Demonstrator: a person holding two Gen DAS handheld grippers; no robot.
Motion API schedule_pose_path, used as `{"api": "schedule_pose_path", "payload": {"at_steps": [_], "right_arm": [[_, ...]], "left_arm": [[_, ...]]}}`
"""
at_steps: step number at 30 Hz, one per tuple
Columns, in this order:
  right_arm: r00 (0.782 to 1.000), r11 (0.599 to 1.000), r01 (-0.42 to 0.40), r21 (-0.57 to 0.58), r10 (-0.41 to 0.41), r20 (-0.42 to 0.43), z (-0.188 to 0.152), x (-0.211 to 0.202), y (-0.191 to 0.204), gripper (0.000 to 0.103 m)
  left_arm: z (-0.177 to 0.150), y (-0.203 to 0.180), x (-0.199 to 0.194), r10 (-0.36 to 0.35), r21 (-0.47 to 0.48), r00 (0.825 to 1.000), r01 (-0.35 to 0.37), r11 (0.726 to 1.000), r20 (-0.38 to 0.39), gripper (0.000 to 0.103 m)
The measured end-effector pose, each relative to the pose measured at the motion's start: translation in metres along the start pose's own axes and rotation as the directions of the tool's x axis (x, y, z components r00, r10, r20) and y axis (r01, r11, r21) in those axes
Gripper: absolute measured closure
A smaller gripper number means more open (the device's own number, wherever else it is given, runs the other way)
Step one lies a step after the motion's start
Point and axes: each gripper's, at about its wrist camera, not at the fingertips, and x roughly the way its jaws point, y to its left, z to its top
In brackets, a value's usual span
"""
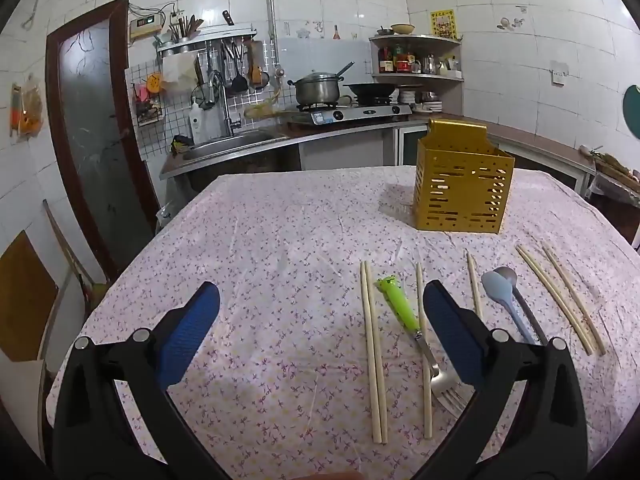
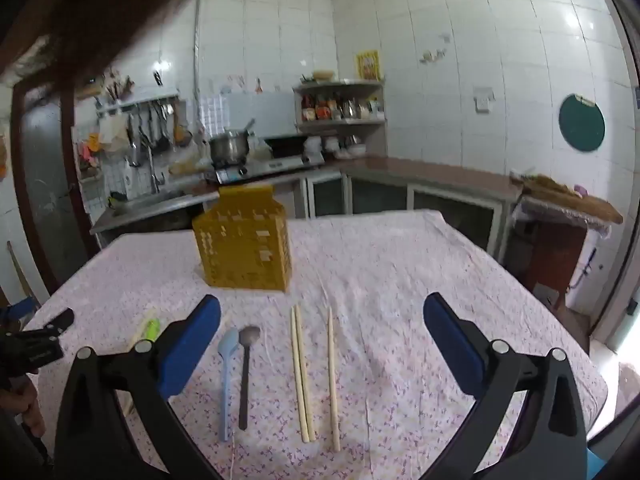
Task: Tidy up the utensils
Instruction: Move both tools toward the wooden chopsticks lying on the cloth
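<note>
Both hand-held grippers, left (image 1: 320, 328) and right (image 2: 322, 340), spread wide, empty. Chopsticks (image 1: 374, 352), fork (image 1: 416, 334) and spoons (image 2: 226, 376) lie on the bench (image 1: 260, 240) in front of the gold holder (image 1: 462, 192). Light, stiff, probably slippery; pinch mid-shaft.

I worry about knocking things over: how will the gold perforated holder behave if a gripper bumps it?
The gold holder looks like thin perforated sheet and no utensils show above its rim, so probably light and apt to slide on the tablecloth. Taller than wide, with a raised back plate, it may tip if struck high.
</note>
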Motion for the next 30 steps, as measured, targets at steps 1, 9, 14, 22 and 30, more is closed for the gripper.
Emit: {"api": "schedule_pose_path", "payload": {"at_steps": [1,9,14,22,30], "right_arm": [[1.000,1.000,0.001,0.003,-0.001,0.021,0.001,-0.004,-0.002,0.004],[0.995,0.999,0.044,-0.031,-0.047,-0.088,-0.008,0.029,-0.012,0.004],[0.985,0.996,0.071,-0.056,-0.079,-0.151,-0.012,0.053,-0.012,0.004],[0.974,0.995,0.078,-0.060,-0.089,-0.209,-0.016,0.080,-0.006,0.008],[0.961,0.993,0.040,-0.109,-0.068,-0.268,-0.021,0.111,0.012,0.036]], "left_arm": [[0.000,-0.002,0.001,0.000,0.002,1.000,0.000,1.000,0.002,0.005],[0.005,-0.004,0.021,0.006,-0.003,0.999,-0.006,1.000,-0.031,0.005],[0.005,0.004,0.043,-0.011,-0.036,0.996,0.008,0.999,-0.085,0.005],[0.013,0.008,0.068,0.014,-0.039,0.994,-0.018,0.999,-0.105,0.005],[0.016,0.003,0.092,-0.009,-0.025,0.991,0.005,1.000,-0.135,0.005]]}}
